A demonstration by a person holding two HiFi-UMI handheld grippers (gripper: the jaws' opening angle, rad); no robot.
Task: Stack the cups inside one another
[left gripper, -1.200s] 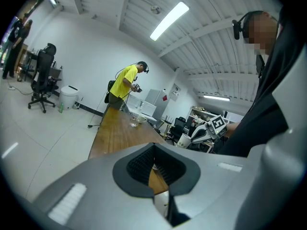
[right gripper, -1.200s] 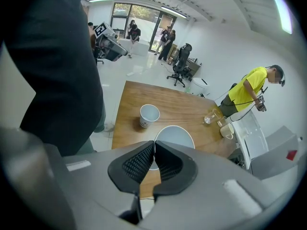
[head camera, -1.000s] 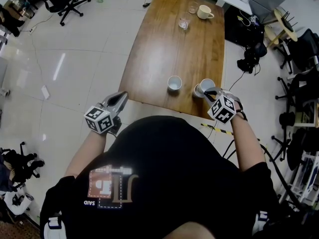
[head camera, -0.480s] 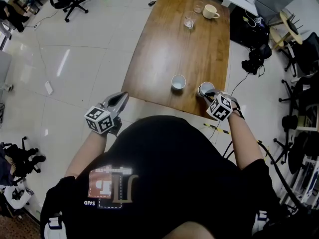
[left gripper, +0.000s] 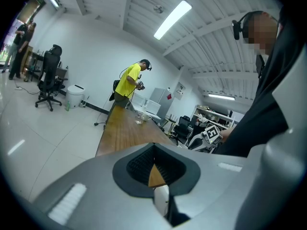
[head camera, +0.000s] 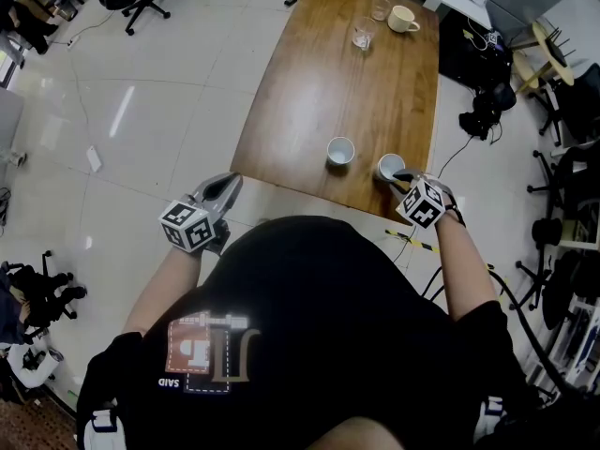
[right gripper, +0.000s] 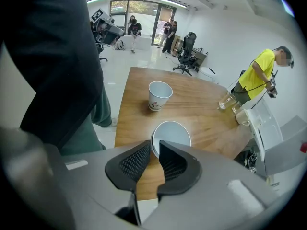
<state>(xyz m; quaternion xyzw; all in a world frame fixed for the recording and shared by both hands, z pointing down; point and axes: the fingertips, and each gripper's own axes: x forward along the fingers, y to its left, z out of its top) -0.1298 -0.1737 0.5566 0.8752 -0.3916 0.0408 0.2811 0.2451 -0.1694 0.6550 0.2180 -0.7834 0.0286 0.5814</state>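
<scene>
Head view: the wearer's black shirt (head camera: pixel 300 336) fills the lower frame and hides the floor below it and the upper arms.

Left gripper (head camera: pixel 225 184): held off the table's near left corner, over the tiled floor (head camera: pixel 141 139). Its own view shows the jaws closed tip to tip with nothing between them; only a thin wedge of wood shows through the gap behind the tips.

Right gripper (right gripper: pixel 154 147): at the near right edge of the table (head camera: pixel 319 82). Jaws are clamped on the rim of a white cup (right gripper: pixel 171 133), one pad outside the wall and one inside the mouth. The mouth is tipped toward the camera. The lower body and base are hidden behind the pads, so I cannot tell whether the base touches the wood. From the head, the marker cube covers part of this cup.

Second cup (head camera: pixel 340 151): upright on the table, just left of the held one and apart from it, mouth open. It has a red print low on its side, too small to read.

Far end of the table: two glasses (head camera: pixel 363 37) and a cream mug (head camera: pixel 403 19), close together and well apart from both cups. Contents cannot be made out.

Beyond: a person in a yellow shirt (right gripper: pixel 256 78) stands by the far end, partly cut off by the lens edge.
</scene>
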